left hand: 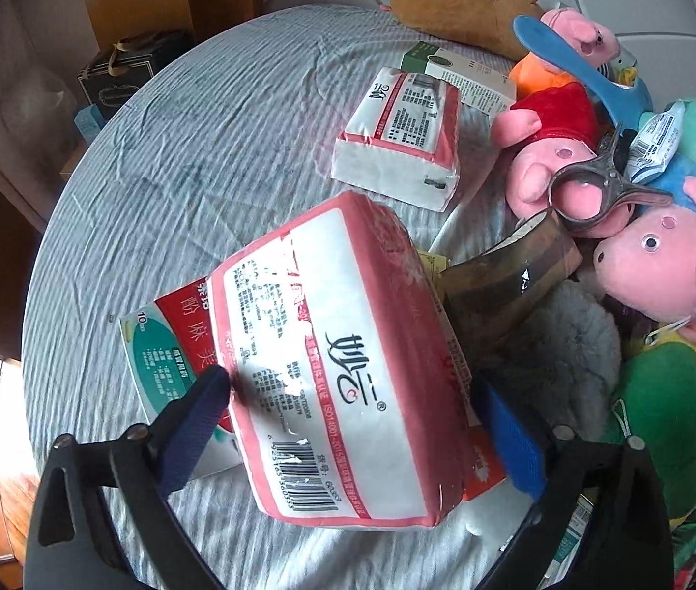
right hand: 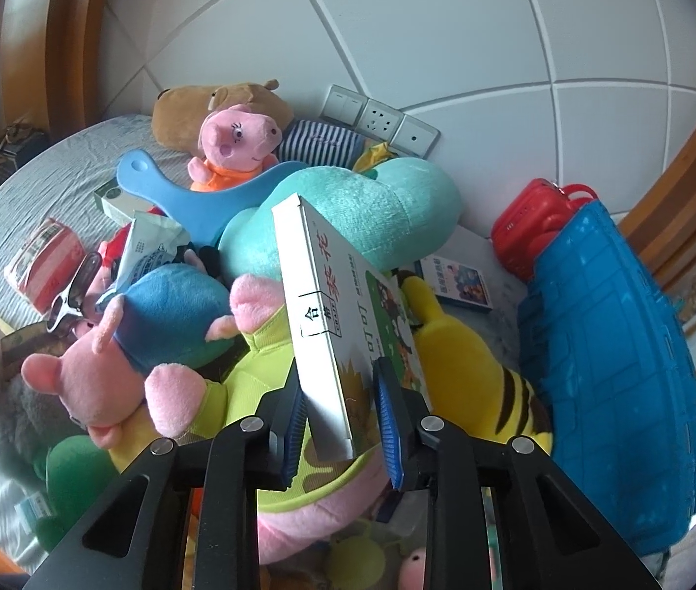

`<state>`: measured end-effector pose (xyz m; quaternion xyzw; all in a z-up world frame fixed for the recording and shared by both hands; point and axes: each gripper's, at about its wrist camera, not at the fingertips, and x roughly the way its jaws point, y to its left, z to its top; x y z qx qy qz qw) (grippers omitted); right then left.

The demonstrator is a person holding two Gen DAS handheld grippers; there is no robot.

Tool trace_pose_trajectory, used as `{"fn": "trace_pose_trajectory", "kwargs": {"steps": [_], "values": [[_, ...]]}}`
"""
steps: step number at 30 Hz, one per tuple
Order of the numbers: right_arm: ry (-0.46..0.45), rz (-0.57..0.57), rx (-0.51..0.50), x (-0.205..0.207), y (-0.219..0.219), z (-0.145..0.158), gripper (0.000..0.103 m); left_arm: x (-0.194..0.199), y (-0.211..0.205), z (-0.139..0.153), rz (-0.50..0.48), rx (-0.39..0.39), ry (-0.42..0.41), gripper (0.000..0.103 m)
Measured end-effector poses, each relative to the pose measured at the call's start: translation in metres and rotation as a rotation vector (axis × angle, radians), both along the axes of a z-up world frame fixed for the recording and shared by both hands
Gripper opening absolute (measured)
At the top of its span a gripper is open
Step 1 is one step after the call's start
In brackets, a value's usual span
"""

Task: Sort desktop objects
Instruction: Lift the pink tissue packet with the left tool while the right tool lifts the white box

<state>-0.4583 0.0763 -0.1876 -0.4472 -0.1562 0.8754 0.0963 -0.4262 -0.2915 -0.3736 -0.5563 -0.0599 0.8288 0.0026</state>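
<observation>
Both grippers are loaded, so the sorting looks to be mid-carry on two items at once. The left gripper (left hand: 348,408) is clenched across a soft pink-and-white plastic-wrapped tissue pack (left hand: 343,359), its blue pads pressing the two long sides, the pack tilted and seemingly raised over the grey-striped tablecloth (left hand: 176,147) and over a flat red, white and green medicine box (left hand: 171,349) lying beneath it. A second, matching tissue pack (left hand: 399,140) lies flat farther out on the cloth, apart from the held one. The right gripper (right hand: 343,423) pinches a thin white-edged cardboard box with a green cartoon face (right hand: 343,324), held on edge above a heap of plush toys (right hand: 200,344). My reading is that each item now needs a resting place with its own kind: the tissue pack probably beside its twin, the box perhaps among the other flat boxes, though the pictures do not settle where the groups are meant to lie. The pack is squashy and may sag or slip if the squeeze eases. Only the right wrist view shows the blue plastic crate (right hand: 613,368) and red case (right hand: 539,221) at the wall; only the left view shows the open stretch of cloth and the medicine box.
</observation>
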Motion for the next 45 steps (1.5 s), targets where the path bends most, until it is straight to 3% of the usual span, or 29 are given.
{"fn": "trace_pose_trajectory", "kwargs": {"steps": [5,12,19,34,45], "values": [[-0.006,-0.01,0.003,0.002,-0.002,0.0,0.025,-0.002,-0.003,0.004,-0.01,-0.001,0.006,0.084],[0.008,-0.016,-0.008,0.005,-0.002,0.004,0.025,-0.001,-0.002,0.016,-0.028,-0.04,0.033,0.059],[0.025,-0.018,-0.024,0.012,0.002,0.011,0.023,0.006,-0.002,0.022,-0.025,-0.085,0.031,0.05],[0.08,-0.031,-0.056,0.035,0.011,0.029,0.02,0.021,0.005,0.063,-0.042,-0.097,0.116,0.048],[0.126,-0.037,-0.088,0.056,0.027,0.056,0.015,0.011,0.049,0.111,-0.102,-0.064,0.203,0.048]]}}
